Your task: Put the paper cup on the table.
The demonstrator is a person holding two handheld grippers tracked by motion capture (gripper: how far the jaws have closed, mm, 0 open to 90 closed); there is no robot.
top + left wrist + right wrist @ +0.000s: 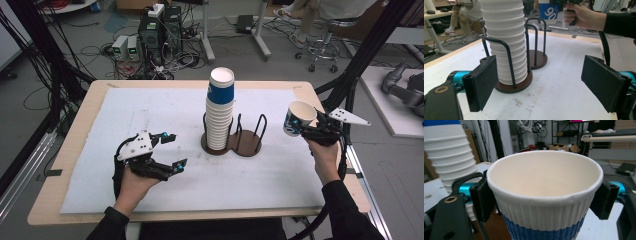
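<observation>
The counter (150, 107) spans the middle of the frame. At its centre a tall cup stack (220, 110) stands in a dark wire holder (247, 142). At right, the right gripper (304, 126) clamps a single paper cup (298, 118) by its sides, raised above the counter's right edge, mouth tilted up. At lower left, the left gripper (172, 150) sits with jaws wide apart, holding nothing.

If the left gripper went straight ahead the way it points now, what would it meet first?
Probably the stack of paper cups in its wire holder; it stands ahead of the open left gripper, slightly off centre, so depth is uncertain.
</observation>
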